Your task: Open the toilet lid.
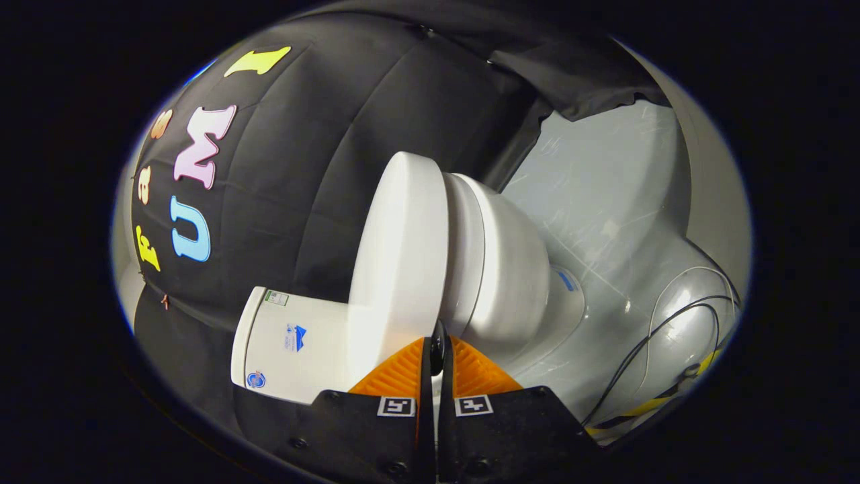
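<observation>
Gripper (437, 343) fingers pressed nearly together at the front edge of the closed toilet lid (400, 249), pinching nothing

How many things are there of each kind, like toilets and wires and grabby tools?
Toilets: 1, the white toilet, with its lid down and its tank beside it.
Cables: 2, a dark cable and a pale cable, both on the floor.
Grippers: 1, the gripper, its jaws nearly together at the lid's edge.
Total: 4
</observation>
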Demonstrator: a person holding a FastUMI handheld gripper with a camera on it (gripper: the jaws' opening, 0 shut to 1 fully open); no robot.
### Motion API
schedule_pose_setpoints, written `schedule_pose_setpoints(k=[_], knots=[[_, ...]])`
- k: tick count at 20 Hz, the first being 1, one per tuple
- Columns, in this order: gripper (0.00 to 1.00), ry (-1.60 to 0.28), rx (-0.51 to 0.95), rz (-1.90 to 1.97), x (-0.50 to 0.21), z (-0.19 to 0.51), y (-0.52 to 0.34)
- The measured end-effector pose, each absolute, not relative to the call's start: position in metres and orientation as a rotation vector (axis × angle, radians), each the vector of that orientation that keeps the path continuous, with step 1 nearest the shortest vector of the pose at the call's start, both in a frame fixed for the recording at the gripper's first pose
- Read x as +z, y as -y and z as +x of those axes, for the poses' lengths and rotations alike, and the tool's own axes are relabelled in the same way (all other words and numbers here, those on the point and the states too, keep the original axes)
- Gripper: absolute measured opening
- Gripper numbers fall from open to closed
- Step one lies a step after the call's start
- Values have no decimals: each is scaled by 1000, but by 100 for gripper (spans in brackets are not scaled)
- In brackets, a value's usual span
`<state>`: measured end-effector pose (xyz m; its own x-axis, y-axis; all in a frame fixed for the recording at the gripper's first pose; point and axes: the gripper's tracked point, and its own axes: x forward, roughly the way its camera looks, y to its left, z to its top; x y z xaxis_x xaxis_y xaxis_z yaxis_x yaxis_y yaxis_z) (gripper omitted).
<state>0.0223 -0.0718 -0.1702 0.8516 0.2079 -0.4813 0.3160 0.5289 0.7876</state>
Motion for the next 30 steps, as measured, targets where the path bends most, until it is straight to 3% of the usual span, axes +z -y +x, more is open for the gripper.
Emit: schedule_pose_setpoints(k=[30], knots=[[6,-498,-42,757,-63,29,27]])
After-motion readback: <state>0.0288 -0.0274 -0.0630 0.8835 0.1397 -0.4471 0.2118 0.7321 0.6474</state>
